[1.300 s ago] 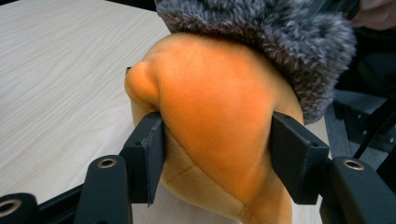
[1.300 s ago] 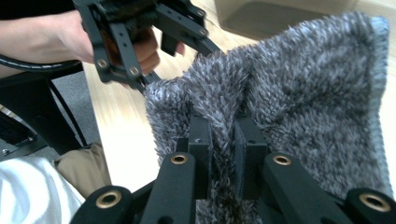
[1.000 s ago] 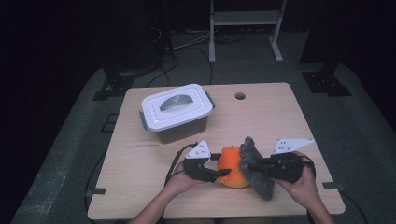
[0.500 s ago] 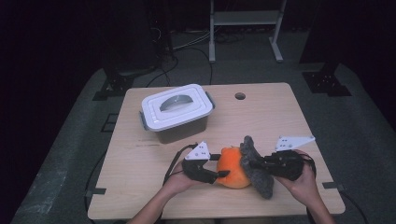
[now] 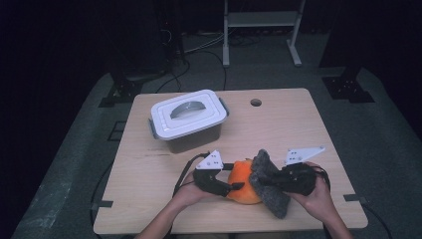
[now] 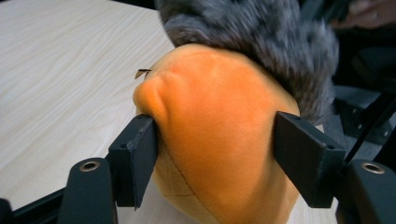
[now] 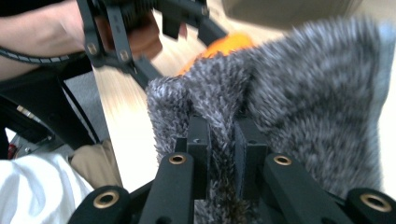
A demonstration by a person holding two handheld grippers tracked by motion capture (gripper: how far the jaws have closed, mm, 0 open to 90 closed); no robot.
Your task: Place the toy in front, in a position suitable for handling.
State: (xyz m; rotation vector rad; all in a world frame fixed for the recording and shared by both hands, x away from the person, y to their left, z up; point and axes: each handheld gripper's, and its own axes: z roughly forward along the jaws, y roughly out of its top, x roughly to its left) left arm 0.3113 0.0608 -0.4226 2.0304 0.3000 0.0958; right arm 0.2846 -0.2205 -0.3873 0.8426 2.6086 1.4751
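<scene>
The left tongs (image 6: 215,154) have just been opening around the orange plush toy (image 6: 219,135): one jaw touches its bulging side, while the other stands slightly off the fabric, so the toy sits between them rather than being squeezed. The right tongs (image 7: 222,154) are pressed together on a fold of the grey fuzzy cloth (image 7: 299,93), which drapes over the toy at 3 o'clock. Toy and cloth rest on the table (image 5: 298,129) near its 6 o'clock edge. A lidded white box (image 5: 189,118) stands well apart at 11 o'clock from them.
</scene>
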